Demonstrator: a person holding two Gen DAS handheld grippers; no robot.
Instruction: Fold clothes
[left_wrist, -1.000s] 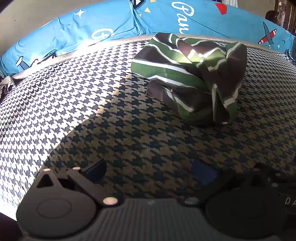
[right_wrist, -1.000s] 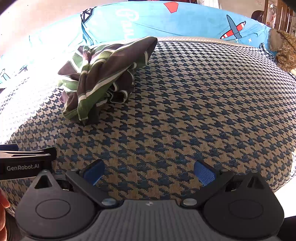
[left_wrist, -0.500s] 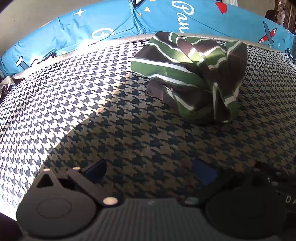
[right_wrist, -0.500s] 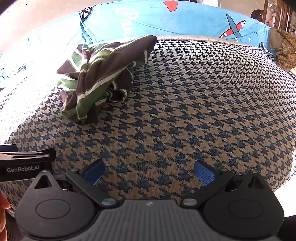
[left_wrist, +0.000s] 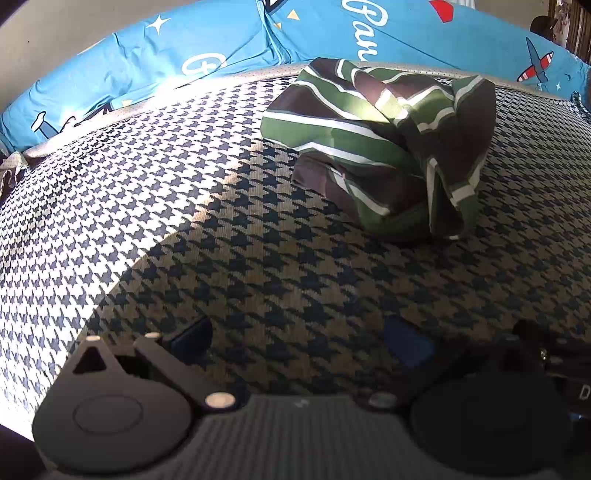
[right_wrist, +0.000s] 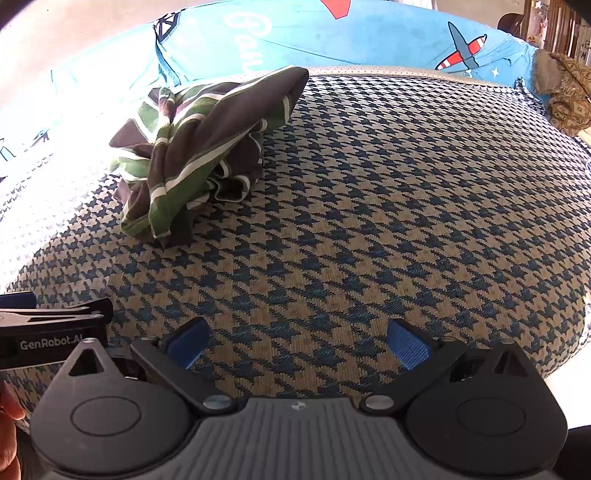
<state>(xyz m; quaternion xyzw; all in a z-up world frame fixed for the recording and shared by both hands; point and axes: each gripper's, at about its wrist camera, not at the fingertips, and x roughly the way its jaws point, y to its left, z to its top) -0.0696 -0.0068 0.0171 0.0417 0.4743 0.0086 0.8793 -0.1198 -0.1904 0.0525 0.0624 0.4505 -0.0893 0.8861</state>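
Crumpled striped garment (left_wrist: 384, 147) bunched on the houndstooth bed (left_wrist: 184, 206), near the blue pillows (left_wrist: 207, 48). At 1 o'clock from the left tongs (left_wrist: 299, 341), at 11 o'clock from the right tongs (right_wrist: 297, 343). Both tongs wide, empty, well apart from it; neither clearly nearer.

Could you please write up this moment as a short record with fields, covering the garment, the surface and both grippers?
garment: green and brown striped garment, crumpled in a heap, not yet folded
surface: houndstooth cover, part sunlit, part in shade
backdrop: blue printed bedding along the far edge
left gripper: open, empty, short of the garment
right gripper: open, empty, short of the garment
contact: neither gripper touches the garment
also in view: brown patterned cloth at the far right edge
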